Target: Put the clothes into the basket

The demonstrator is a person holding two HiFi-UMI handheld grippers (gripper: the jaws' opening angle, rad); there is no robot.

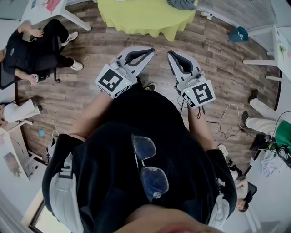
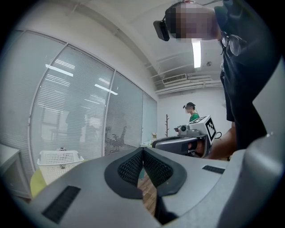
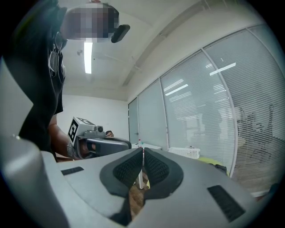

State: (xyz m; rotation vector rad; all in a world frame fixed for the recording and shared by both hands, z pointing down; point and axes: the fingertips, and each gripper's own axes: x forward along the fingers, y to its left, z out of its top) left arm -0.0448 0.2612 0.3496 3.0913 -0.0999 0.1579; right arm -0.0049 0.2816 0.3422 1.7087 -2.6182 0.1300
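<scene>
Wooden floor fills the head view, where grey clothes (image 1: 182,3) lie on a yellow-green table (image 1: 136,20) at the far edge. In the left gripper view, the left gripper (image 2: 143,150) has its jaws closed on nothing, with the white basket (image 2: 58,156) far left. In the right gripper view, the right gripper (image 3: 143,150) is likewise closed and empty, with the basket far right.

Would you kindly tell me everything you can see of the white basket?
The white basket looks like plastic, with a thick rim and walls pierced by rows of small holes. It stands upright, seemingly on the yellow-green tablecloth, in front of the window blinds. A dark garment lies on the cloth nearby. The basket's inside is hidden, so its contents cannot be told.
</scene>
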